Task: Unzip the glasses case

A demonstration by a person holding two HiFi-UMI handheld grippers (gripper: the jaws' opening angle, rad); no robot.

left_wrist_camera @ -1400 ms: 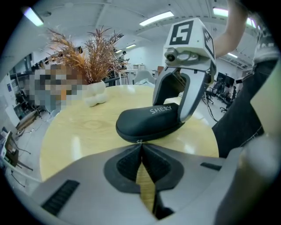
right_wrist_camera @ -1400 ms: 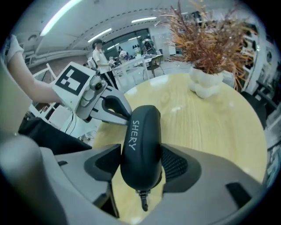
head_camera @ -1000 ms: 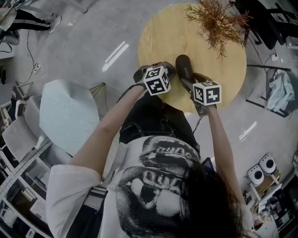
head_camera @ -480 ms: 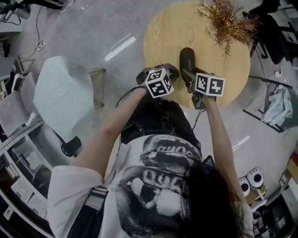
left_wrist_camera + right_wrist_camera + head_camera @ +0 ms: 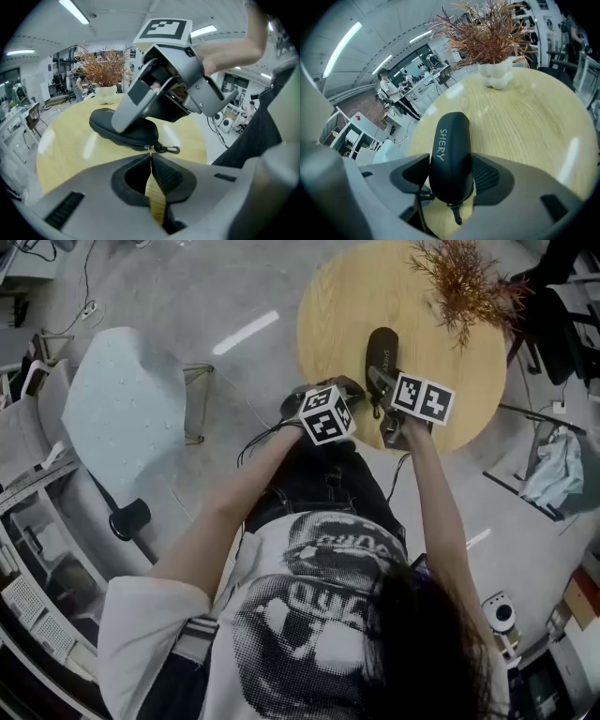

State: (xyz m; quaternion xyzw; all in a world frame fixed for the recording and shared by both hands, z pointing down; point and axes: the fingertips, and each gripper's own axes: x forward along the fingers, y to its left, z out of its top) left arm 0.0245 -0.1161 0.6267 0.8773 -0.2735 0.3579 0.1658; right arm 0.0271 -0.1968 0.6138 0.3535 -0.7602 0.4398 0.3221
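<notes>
as the case (image 5: 450,154) lies on the table (image 5: 347,306) with its long axis running up-frame toward the plant (image 5: 459,282), i read it as pointing straight away from the right tongs (image 5: 450,176). those jaws are closed onto its near end, one pad on each flank, so that side is clamped.

in the left gripper view the same case runs across the frame, left to right, and its near end sits just above the left tongs (image 5: 151,154). these jaws are brought together with the tips meeting. a small metal pull (image 5: 149,147) shows right at the tips, and a clip (image 5: 171,150) hangs just to its right. i cannot tell whether the pull is pinched or only touched.

judgement: the zip looks shut, so the opening is not yet begun. the left tongs are the ones at the pull. the seam follows the long axis, so the draw should run along the case's side, leftward in the left gripper view, while the right tongs resist. risk: tips slipping off so small a pull.
</notes>
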